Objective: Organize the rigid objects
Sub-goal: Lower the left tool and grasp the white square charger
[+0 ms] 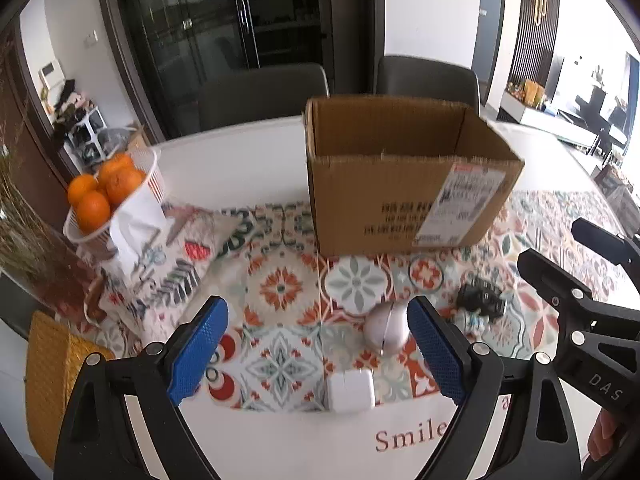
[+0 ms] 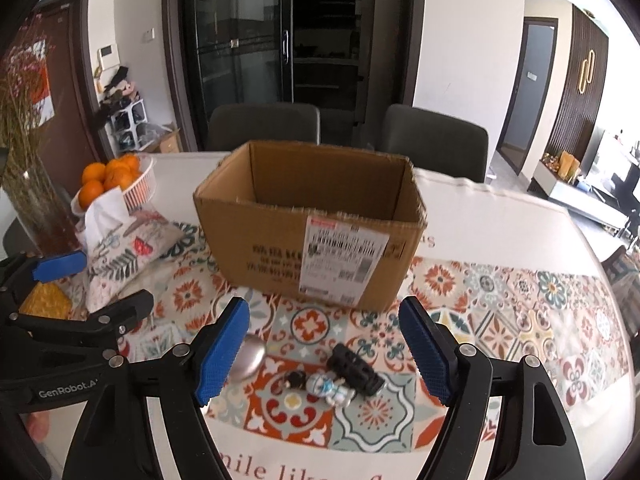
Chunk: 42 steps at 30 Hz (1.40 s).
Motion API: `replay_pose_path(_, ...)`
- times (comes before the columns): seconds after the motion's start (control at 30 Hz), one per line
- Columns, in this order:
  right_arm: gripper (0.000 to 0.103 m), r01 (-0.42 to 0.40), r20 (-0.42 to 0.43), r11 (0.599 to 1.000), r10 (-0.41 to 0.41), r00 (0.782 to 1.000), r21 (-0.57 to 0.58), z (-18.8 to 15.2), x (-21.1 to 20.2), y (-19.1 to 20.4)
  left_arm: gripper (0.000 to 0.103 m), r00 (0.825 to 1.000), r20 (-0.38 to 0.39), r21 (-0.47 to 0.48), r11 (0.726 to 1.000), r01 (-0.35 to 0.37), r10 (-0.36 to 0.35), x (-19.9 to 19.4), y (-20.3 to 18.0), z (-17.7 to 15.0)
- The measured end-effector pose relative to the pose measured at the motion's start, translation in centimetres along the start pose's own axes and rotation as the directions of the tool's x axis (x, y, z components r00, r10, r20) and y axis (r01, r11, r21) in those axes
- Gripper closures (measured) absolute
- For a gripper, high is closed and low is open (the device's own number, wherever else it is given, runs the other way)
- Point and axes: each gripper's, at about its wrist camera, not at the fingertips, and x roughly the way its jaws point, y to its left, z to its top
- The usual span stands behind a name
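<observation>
Cardboard box (image 2: 308,216) open-topped; before it, silver egg (image 1: 386,330) and astronaut figurine (image 2: 330,388). Left gripper (image 1: 318,350) and right gripper (image 2: 324,356) both spread, empty.

A white table (image 2: 500,216) carries a patterned tile-print cloth (image 2: 500,312). On the cloth stand an open cardboard box (image 2: 280,256) at centre and, lower down, a silver egg-shaped object (image 2: 250,356), a small figurine (image 2: 330,388), a black gadget (image 2: 354,368) and a white block (image 1: 351,390). At upper left sits a basket of oranges (image 2: 138,188).

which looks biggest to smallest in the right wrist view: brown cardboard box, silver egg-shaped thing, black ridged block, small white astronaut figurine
1. brown cardboard box
2. black ridged block
3. silver egg-shaped thing, partly hidden, so unsure against the block
4. small white astronaut figurine
</observation>
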Motion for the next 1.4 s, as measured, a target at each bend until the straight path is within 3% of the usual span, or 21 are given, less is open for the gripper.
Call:
replay_pose_path(0.43,0.026,-0.010,-0.115,1.000,0.009,0.993,-0.008,-3.6,2.3,0.5,0.015,0.989,-0.147,0.014,0.999,0.038,-0.036,3.6,-0.7,-3.4)
replay_pose_path(0.83,0.026,-0.017,-0.236,1.000,0.016,0.972,-0.002,-6.3,5.2,0.7,0.023,0.952,-0.297,0.007,0.996,0.085,-0.080,8.2,-1.2,-6.1)
replay_pose_path(1.07,0.026,-0.030,-0.291,1.000,0.029,0.956,-0.002,-7.3,6.9,1.0,0.030,0.936,-0.340,-0.005,0.995,0.097,-0.093,10.1,-1.5,-6.8)
replay_pose_path(1.2,0.026,-0.032,-0.314,0.999,0.031,0.949,0.002,-7.6,7.7,1.0,0.039,0.924,-0.369,-0.017,0.995,0.103,-0.102,11.4,-1.6,-7.1)
replay_pose_path(1.4,0.026,-0.038,-0.340,0.999,0.042,0.940,0.018,-7.9,8.7,0.9,0.046,0.922,-0.374,-0.027,0.995,0.094,-0.097,12.1,-1.9,-7.4)
